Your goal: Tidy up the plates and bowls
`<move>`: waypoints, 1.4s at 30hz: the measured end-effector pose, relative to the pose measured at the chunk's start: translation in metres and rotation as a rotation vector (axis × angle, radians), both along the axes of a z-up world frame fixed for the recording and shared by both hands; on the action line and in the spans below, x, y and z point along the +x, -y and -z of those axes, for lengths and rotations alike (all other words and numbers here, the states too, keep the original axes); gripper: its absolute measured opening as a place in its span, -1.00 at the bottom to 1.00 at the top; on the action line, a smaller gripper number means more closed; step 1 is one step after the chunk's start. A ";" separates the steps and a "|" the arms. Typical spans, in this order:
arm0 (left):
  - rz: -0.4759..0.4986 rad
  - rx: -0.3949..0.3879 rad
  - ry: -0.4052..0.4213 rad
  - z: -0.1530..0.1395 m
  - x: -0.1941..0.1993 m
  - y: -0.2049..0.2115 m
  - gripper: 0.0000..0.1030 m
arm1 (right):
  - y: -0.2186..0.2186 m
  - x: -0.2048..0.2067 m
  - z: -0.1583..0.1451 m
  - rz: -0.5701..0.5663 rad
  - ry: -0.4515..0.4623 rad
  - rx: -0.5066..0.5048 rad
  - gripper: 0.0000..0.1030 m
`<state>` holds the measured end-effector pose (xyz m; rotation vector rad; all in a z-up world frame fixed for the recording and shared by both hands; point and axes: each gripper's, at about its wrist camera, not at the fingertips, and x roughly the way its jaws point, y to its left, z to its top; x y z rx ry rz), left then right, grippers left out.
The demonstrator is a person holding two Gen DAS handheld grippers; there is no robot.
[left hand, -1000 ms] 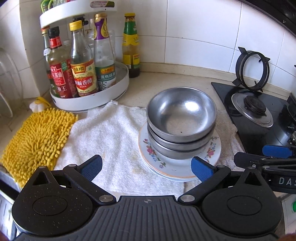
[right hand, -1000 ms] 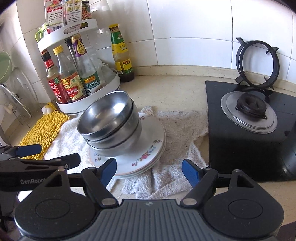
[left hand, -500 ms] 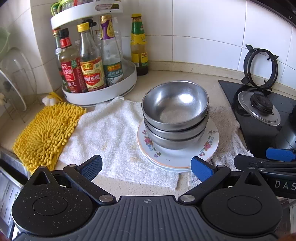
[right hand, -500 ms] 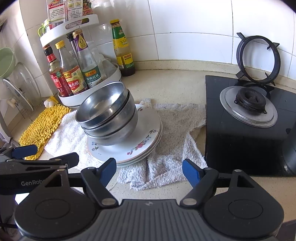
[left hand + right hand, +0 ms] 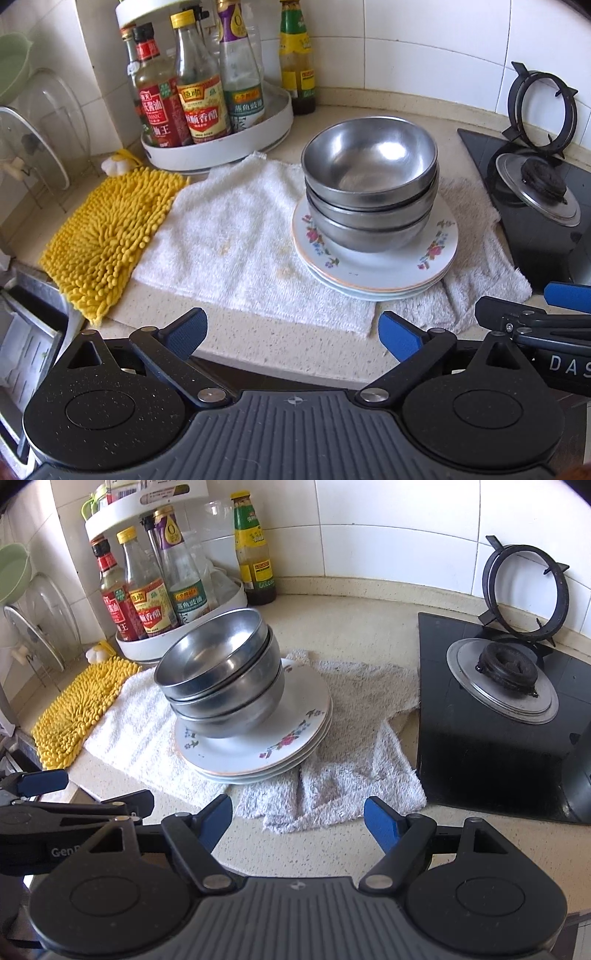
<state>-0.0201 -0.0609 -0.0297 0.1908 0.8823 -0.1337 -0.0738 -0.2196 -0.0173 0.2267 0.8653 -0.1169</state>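
Observation:
Three nested steel bowls (image 5: 369, 184) (image 5: 221, 675) stand on a stack of floral white plates (image 5: 436, 258) (image 5: 295, 738), which rests on towels on the counter. My left gripper (image 5: 291, 334) is open and empty, near the counter's front edge, short of the stack. My right gripper (image 5: 297, 821) is open and empty, also near the front edge, to the right of the left one. Each gripper shows in the other's view, the right one (image 5: 554, 306) and the left one (image 5: 55, 794).
A white towel (image 5: 236, 240) and a grey towel (image 5: 354, 746) lie under the plates. A yellow chenille mitt (image 5: 107, 236) lies left. A white turntable with sauce bottles (image 5: 199, 110) stands behind. A black gas hob (image 5: 498, 709) is on the right. A lid rack (image 5: 33, 147) stands far left.
Both grippers have drawn back from the stack toward the counter's front edge and stayed open. The bowls and plates have not moved.

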 end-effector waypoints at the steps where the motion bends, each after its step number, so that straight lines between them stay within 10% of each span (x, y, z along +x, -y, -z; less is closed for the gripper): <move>1: -0.003 0.004 -0.006 0.000 0.000 0.000 0.95 | -0.001 0.000 0.000 -0.003 -0.002 -0.001 0.57; 42: -0.096 -0.054 -0.068 0.002 -0.008 -0.012 0.86 | -0.010 0.001 0.002 -0.050 -0.010 -0.010 0.57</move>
